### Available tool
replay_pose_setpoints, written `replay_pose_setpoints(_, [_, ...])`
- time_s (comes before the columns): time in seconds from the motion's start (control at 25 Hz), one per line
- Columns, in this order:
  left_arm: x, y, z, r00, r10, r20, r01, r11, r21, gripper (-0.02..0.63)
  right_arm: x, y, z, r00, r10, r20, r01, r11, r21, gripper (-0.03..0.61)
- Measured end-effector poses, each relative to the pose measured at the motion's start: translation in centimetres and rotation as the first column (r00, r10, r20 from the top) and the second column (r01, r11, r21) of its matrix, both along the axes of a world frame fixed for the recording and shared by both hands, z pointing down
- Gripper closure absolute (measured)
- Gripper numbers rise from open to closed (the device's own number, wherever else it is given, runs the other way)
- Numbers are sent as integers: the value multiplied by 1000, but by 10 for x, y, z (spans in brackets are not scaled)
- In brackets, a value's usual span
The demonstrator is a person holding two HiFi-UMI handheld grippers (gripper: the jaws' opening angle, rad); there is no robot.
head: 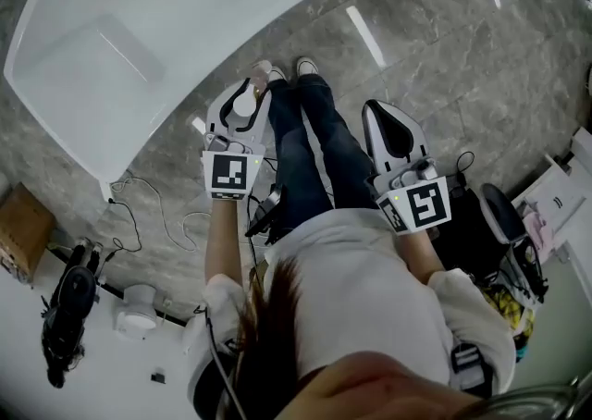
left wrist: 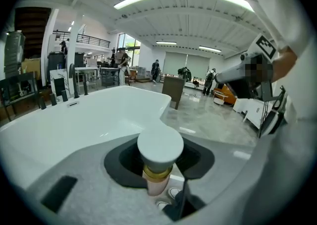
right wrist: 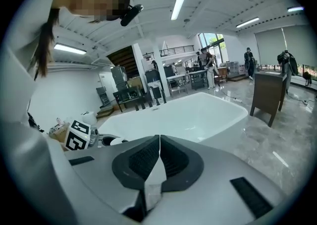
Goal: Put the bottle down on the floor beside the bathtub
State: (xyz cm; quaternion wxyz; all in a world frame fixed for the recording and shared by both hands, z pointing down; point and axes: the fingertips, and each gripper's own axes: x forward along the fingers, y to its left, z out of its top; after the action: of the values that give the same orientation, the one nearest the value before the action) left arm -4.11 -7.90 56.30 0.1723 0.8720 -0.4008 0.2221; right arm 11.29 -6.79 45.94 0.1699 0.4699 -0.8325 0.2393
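A bottle (head: 242,106) with a round white cap, gold collar and pale pink body (left wrist: 157,179) sits upright between the jaws of my left gripper (head: 250,90), whose black pads (left wrist: 121,162) close on its neck. It hangs over the grey floor (head: 416,30), just beside the white bathtub (head: 102,67) and near the person's shoes (head: 287,69). In the left gripper view the bathtub (left wrist: 84,120) lies right behind the cap. My right gripper (head: 381,108) hovers to the right of the legs, its jaws shut together with nothing between them (right wrist: 159,142).
Loose cables (head: 148,215) trail over the floor by the tub's near end. A cardboard box (head: 20,228), a black device (head: 69,302) and a small white round unit (head: 139,309) lie at the left. A black stool (head: 504,215) and white cabinet (head: 555,196) stand at the right.
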Motion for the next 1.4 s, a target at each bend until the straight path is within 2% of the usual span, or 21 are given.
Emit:
replay_pose_setpoints(0.2, [11, 1, 52, 999, 46, 11, -46, 999, -17, 465, 5, 10, 35, 1000, 9, -21, -10, 998, -64, 565])
replay_pose_setpoints(0.44, [23, 8, 127, 998, 65, 13, -63, 995, -83, 465, 14, 3, 79, 998, 32, -48, -37, 994, -100, 565])
replay_pose_setpoints(0.8, [28, 23, 209, 999, -22, -23, 18, 983, -185, 466, 19, 18, 118, 997, 40, -68, -52, 983, -175, 565])
replay_pose_setpoints(1.08, [40, 17, 260, 999, -37, -6, 35, 980, -196, 466, 16, 27, 145, 998, 42, -45, -51, 975, -216, 565])
replay_pose_setpoints(1.24, [35, 9, 287, 997, -79, -24, 72, 971, -227, 466, 12, 24, 152, 998, 42, -38, -49, 976, -212, 565])
replay_pose_setpoints(1.4, [36, 3, 316, 995, -96, 4, 94, 965, -245, 466, 15, 22, 158, 998, 51, -38, -58, 974, -219, 565])
